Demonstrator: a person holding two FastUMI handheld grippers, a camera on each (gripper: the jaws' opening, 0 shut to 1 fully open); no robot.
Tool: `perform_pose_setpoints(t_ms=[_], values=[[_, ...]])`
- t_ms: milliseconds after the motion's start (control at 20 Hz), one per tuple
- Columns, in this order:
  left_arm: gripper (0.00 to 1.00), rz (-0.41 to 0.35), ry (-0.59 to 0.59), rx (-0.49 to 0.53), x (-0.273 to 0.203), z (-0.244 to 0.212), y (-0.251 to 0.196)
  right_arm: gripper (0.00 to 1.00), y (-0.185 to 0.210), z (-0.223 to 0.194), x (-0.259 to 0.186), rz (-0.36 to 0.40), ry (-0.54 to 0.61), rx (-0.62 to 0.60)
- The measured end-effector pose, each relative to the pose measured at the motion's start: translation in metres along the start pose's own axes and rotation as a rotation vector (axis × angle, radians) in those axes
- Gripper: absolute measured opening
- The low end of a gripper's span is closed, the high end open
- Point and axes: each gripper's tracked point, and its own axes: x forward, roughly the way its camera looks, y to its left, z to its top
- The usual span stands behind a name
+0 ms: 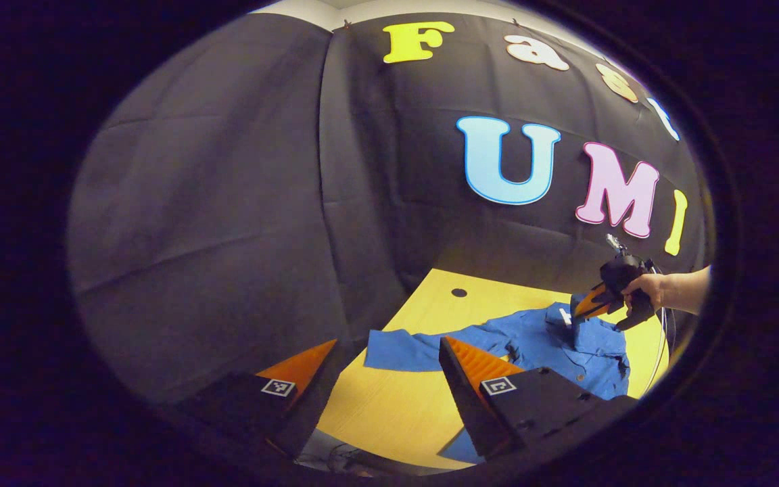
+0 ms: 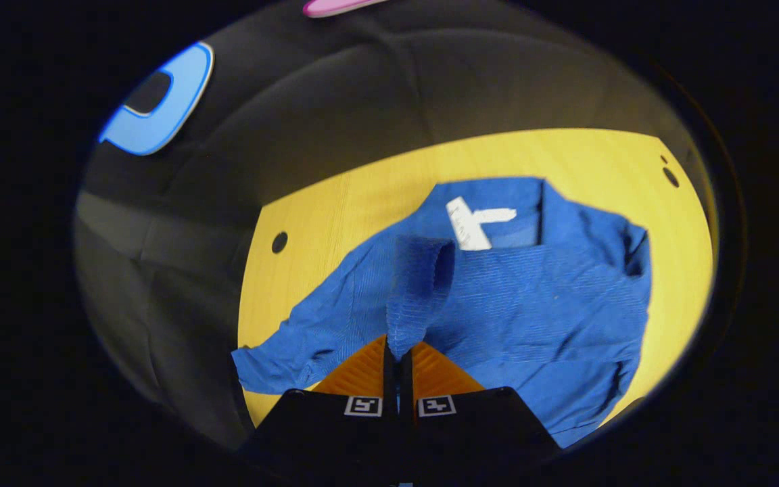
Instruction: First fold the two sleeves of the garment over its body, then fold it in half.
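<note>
On the yellow surface (image 2: 335, 210) lies the blue garment (image 2: 538, 304), one sleeve (image 2: 416, 284) pinched between the right gripper (image 2: 397, 358) fingers, the left gripper (image 1: 389, 368) spread empty; lay that sleeve flat across the body without dragging the garment.

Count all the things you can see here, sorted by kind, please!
Blue shirts: 1, the shirt
Yellow tables: 1, the table
White tags on the shirt: 1, the tag
Grippers: 2, the left gripper and the right gripper
Hands: 1, the hand
Total: 6
</note>
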Motion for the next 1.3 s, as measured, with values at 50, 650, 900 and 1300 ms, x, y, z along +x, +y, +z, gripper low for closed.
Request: perform_pose_setpoints(t_ms=[50, 650, 900, 1300], values=[[0.82, 0.022, 0.011, -0.004, -0.003, -0.004, 0.007, 0.05, 0.006, -0.006, 0.014, 0.006, 0.015, -0.001], [0.83, 0.016, 0.218, -0.154, 0.009, -0.068, 0.010, 0.79, 0.058, -0.011, 0.034, 0.195, 0.036, 0.080], [0.84, -0.043, 0.279, -0.213, 0.066, -0.068, -0.004, 0.80, 0.051, 0.005, -0.019, 0.247, -0.026, -0.044], [0.84, -0.135, 0.486, -0.176, 0.181, -0.085, -0.013, 0.82, -0.004, -0.013, -0.164, 0.269, -0.113, -0.301]])
